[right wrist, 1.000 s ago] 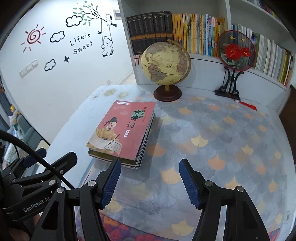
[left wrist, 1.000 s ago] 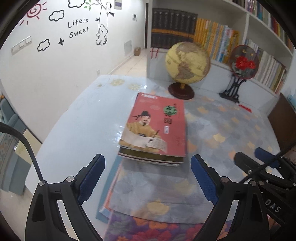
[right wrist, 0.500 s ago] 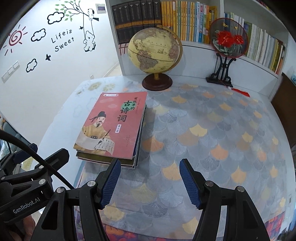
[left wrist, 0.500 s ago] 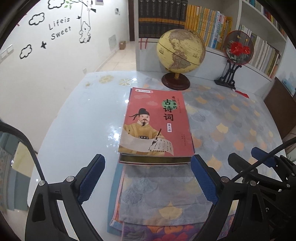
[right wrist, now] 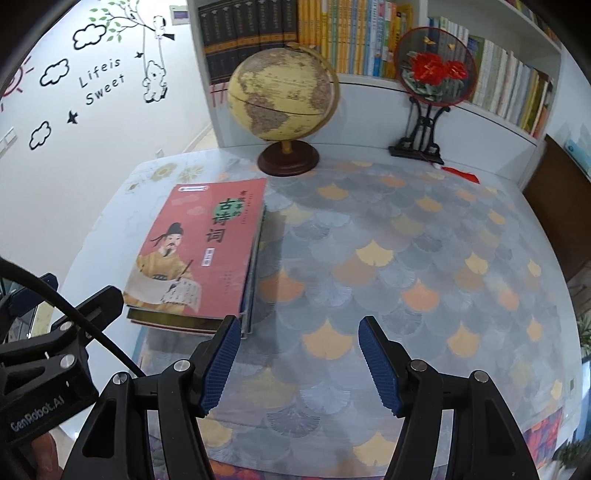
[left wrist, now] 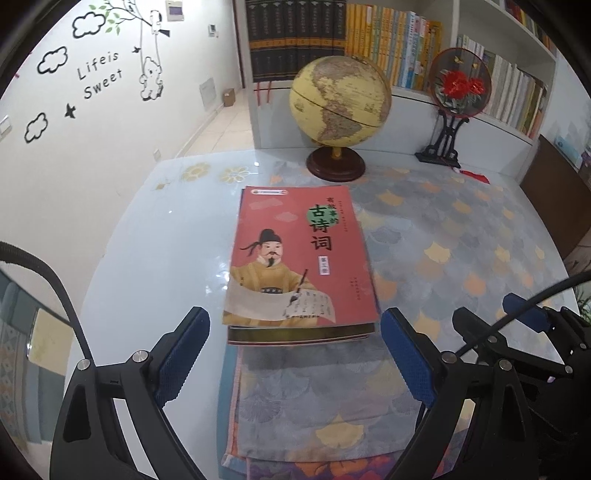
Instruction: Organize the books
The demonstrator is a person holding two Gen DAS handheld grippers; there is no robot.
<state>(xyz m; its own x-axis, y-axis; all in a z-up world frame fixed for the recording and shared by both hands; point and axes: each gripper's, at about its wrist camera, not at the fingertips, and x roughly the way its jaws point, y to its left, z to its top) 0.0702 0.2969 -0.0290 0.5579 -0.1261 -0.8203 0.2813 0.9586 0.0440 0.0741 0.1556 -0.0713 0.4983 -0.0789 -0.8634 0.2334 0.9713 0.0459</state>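
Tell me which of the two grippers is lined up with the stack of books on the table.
The left gripper: the stack of books lies straight ahead between its open fingers. The right gripper faces bare tablecloth, the stack off to its left.

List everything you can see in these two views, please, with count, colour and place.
Book stack: one, red cover on top, left part of table.
Globe: one, yellow on brown base, back of table.
Fan: one, round, red flowers, black stand, back right.
Cloth: one, grey with orange and yellow fan shapes, over table.
Table: one, pale glossy top.
Shelves: rows of upright books, black, yellow and mixed, behind table.
Wall stickers: clouds, words, on white wall, left.
Left gripper: black, blue pads, open, before the stack.
Right gripper: same, open, over cloth.
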